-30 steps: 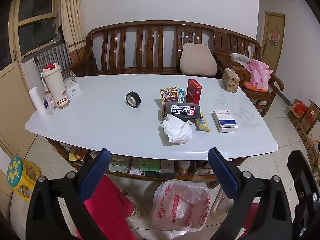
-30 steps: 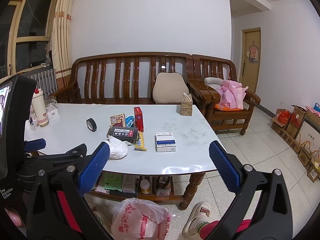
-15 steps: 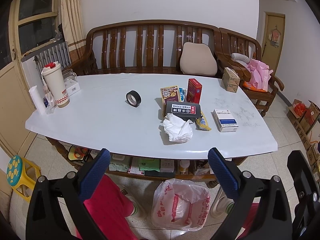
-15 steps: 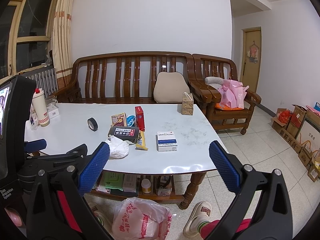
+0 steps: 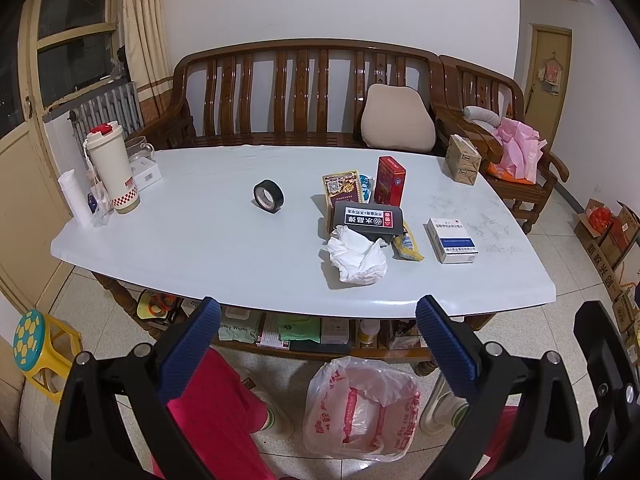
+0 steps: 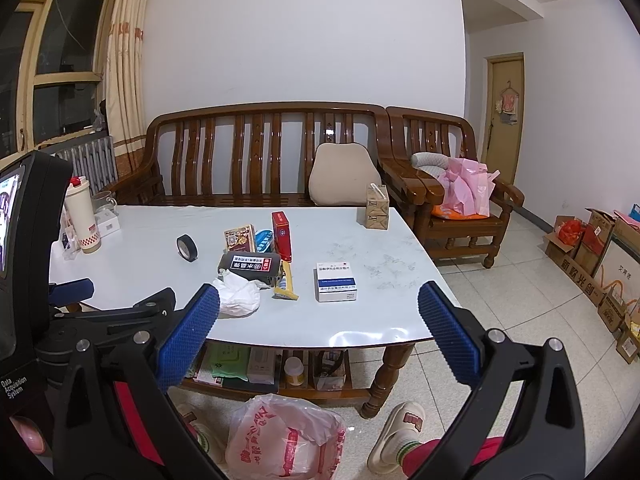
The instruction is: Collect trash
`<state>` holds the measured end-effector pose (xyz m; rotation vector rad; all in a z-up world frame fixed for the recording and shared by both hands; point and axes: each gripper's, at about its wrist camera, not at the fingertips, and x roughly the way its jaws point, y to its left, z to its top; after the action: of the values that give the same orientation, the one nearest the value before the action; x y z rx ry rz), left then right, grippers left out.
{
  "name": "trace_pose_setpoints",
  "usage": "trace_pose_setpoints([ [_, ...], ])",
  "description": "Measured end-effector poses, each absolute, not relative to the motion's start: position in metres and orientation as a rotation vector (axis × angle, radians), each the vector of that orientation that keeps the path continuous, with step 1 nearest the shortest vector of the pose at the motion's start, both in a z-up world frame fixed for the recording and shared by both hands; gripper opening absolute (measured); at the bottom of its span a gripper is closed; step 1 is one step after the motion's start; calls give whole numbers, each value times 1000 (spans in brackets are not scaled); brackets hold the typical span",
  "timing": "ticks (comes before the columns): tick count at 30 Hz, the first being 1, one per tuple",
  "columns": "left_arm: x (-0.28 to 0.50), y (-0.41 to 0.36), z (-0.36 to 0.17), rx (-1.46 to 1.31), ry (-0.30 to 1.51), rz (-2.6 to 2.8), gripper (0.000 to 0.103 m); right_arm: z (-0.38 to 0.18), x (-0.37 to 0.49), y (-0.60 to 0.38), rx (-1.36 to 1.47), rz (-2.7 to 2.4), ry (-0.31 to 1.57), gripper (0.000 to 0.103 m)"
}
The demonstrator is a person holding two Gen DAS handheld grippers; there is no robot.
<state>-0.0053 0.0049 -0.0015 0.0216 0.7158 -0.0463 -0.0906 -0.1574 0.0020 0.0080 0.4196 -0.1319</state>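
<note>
**White tabletop cluttered, both grippers empty and short of it**

White glossy table ahead, wooden bench behind, tiled floor below. Both tools held low at the near edge, nothing touched yet.

Left gripper: jaws spread wide, nothing between them. Right gripper: same, wide apart, empty. Blue knurled pads on black frames.

Likely first target: crumpled tissue, white, soft, irregular lump, near the front edge of the table. Touching or overlapping the black box behind it. Yellow wrapper just beside on the right, flat, crinkly, long axis running roughly front to back. Probably trash too.

Key relation: from the left wrist view, tissue sits ahead and slightly right of the centreline, above the gap between the jaws. From the right wrist view, tissue lies off to the left, right by the left finger. Left looks better lined up; straight forward reach, slight right correction.

Tissue has no clear long axis, so any grip angle should work. Compressible, light, should crush in on closing.

Plastic bag on the floor under the near edge, mouth open upward, thin translucent film with red print. Presumed drop point, directly below the grippers.

Other items likely not trash: tape roll, red box, white-blue box, tumbler.
</note>
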Motion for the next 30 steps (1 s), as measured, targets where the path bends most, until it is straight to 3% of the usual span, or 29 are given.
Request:
trace_pose_setpoints([
  [30, 18, 9, -1, 3, 780, -67, 96, 1, -62, -154, 4, -74, 447, 98],
])
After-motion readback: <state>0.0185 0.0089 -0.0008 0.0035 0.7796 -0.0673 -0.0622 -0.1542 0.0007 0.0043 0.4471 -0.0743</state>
